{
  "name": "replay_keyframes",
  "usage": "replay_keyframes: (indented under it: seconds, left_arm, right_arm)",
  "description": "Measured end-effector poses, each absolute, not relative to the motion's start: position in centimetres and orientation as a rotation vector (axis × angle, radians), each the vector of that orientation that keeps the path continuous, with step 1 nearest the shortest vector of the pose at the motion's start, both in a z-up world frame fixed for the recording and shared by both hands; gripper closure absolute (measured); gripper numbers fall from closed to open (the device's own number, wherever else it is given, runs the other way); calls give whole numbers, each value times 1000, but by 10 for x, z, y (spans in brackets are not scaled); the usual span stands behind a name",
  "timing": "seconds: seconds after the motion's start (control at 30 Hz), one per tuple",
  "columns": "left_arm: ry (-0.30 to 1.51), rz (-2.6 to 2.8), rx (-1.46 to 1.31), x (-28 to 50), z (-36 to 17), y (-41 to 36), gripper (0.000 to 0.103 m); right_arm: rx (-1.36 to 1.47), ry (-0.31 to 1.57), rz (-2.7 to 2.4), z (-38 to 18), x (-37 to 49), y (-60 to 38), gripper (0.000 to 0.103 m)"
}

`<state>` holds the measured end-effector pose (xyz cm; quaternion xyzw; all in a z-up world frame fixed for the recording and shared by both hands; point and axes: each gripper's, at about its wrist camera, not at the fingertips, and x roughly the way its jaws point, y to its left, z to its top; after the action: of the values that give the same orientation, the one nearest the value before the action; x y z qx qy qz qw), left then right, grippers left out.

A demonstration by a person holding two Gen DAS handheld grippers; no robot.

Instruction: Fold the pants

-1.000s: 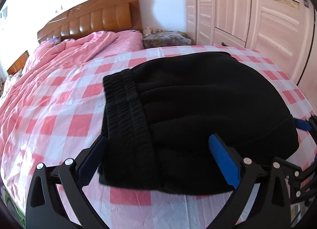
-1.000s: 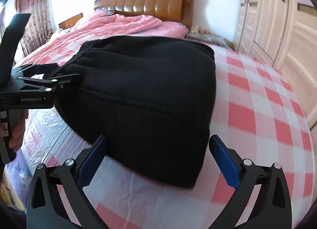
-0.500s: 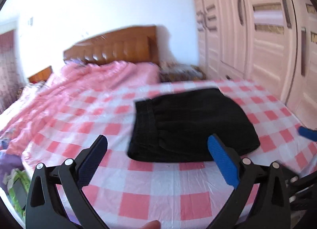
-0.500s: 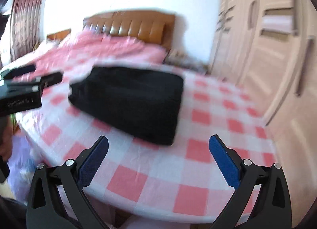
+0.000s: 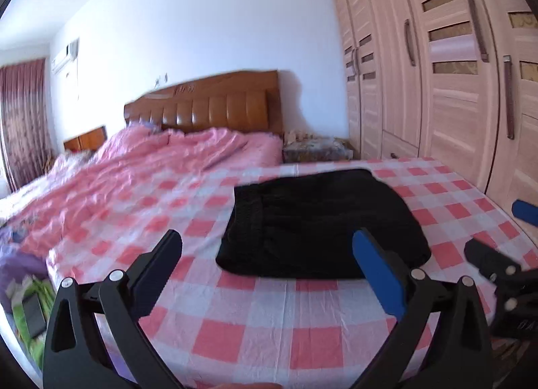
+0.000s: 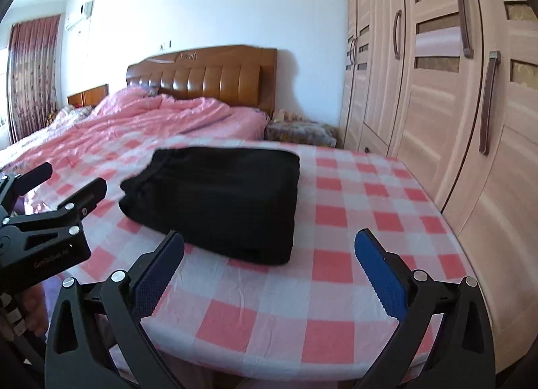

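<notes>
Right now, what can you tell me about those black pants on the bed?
The black pants are folded into a thick, neat rectangle of soft, fuzzy-looking cloth. The ribbed stretchy waistband lies along the left edge. They rest flat on the pink and white checked sheet, near the foot of the bed, with the wardrobe to their right. Only the sheet touches them; both grippers are held back with open jaws.

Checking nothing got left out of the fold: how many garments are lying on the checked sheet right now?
1. A single folded pair of black pants lies on the pink checked sheet, wardrobe side, ahead of both open grippers. Nothing else shows, though the rumpled pink quilt could hide something.
</notes>
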<state>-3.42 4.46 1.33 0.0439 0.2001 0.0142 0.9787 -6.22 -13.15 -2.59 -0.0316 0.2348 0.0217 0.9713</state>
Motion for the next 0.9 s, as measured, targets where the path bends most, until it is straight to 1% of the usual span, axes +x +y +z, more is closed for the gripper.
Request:
replay_keyframes:
  seconds: [0.07,0.33,0.57,0.9]
  left_arm:
    - [468,-22,46,-29,4,49,2]
    - [571,1,39,-17,-17,55,2]
    - [609,13,17,-14,-27,65,2]
    - [613,9,15,-15,-29,65,2]
  right_arm:
    - [-61,494,42,-34,-62,-129,5]
    - [-66,582,66,-64,-51,-121,5]
    - [-63,613,86,-70,-48,-120,5]
    - [-64,622,94,-72,-48,-119,5]
